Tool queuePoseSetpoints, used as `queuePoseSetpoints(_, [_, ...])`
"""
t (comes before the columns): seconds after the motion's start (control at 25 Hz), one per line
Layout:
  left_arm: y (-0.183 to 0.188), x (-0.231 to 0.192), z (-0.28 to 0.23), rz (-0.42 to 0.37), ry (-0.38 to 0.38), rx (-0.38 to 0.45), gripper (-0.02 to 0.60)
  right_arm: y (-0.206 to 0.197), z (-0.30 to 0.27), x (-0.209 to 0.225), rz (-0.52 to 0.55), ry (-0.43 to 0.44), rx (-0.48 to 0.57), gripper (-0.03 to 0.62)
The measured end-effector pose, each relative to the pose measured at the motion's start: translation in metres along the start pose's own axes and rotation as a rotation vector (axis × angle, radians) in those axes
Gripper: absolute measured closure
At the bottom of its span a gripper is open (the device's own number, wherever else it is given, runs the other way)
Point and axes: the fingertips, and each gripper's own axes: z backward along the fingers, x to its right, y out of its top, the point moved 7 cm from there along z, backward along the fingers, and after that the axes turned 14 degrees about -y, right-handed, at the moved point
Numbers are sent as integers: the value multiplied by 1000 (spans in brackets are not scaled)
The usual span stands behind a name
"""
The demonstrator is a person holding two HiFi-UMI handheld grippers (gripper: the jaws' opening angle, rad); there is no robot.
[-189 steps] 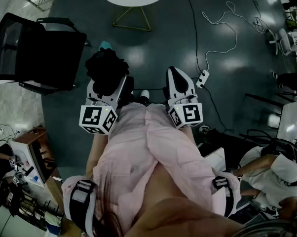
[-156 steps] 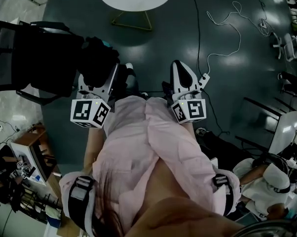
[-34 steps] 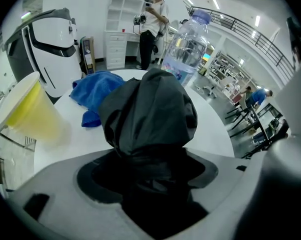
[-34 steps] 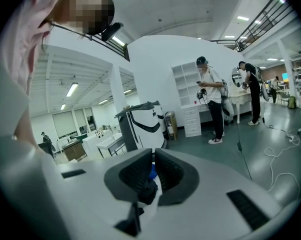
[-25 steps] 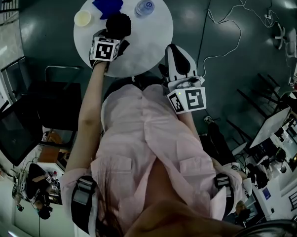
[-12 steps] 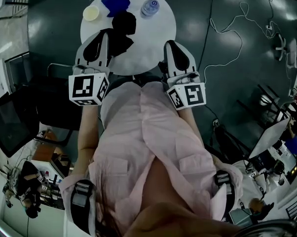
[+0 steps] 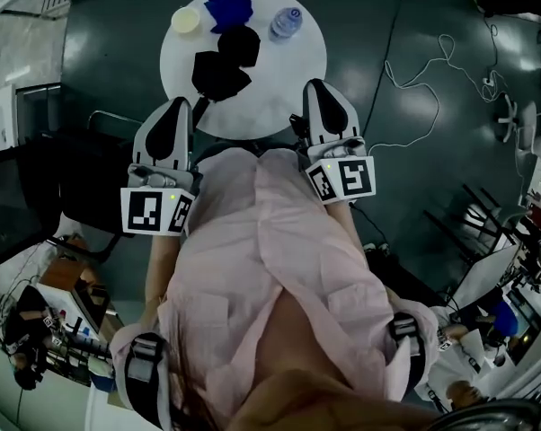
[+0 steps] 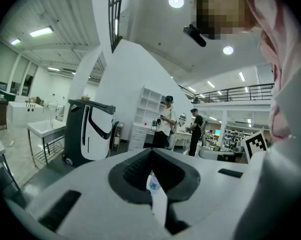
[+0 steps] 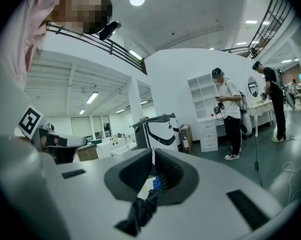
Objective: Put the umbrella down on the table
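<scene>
- Umbrella (image 7: 224,61) lies on the table (image 7: 288,88), near the middle, just beside a blue cloth (image 7: 228,7).
- L gripper (image 7: 175,106): jaws just shut, nothing betw. them. It's by the table's near edge, apart from the umbrella.
- R gripper (image 7: 319,86): jaws together too, empty.
- Step: put-down looks done, I'm at the let-go-and-back-off end.
- Next: prob. just confirm it sits steady, and keep both grippers off it.
</scene>
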Motion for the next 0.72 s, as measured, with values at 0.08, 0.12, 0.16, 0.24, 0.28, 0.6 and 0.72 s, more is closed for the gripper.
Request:
queuePoseSetpoints(0.08, [-5, 2, 3, 35, 12, 14, 563, 1, 1, -3, 4, 11, 8, 560])
queuePoseSetpoints(0.12, [-6, 4, 3, 43, 11, 20, 563, 1, 1, -4, 7, 17, 11, 560])
queuePoseSetpoints(0.16, [-6, 5, 2, 44, 8, 25, 563, 2, 1, -5, 10, 22, 14, 560])
queuePoseSetpoints(0.24, [-4, 8, -1, 33, -3, 29, 563, 2, 0, -6, 15, 29, 20, 560])
queuePoseSetpoints(0.28, [-4, 7, -4, 27, -9, 33, 563, 3, -1, -6, 19, 28, 26, 560])
queuePoseSetpoints(0.6, [-28, -8, -7, 53, -46, -9, 563, -27, 4, -14, 3, -5, -18, 560])
queuePoseSetpoints(0.72, [-13, -6, -25, 35, -70, 15, 563, -11, -3, -2, 5, -19, 12, 560])
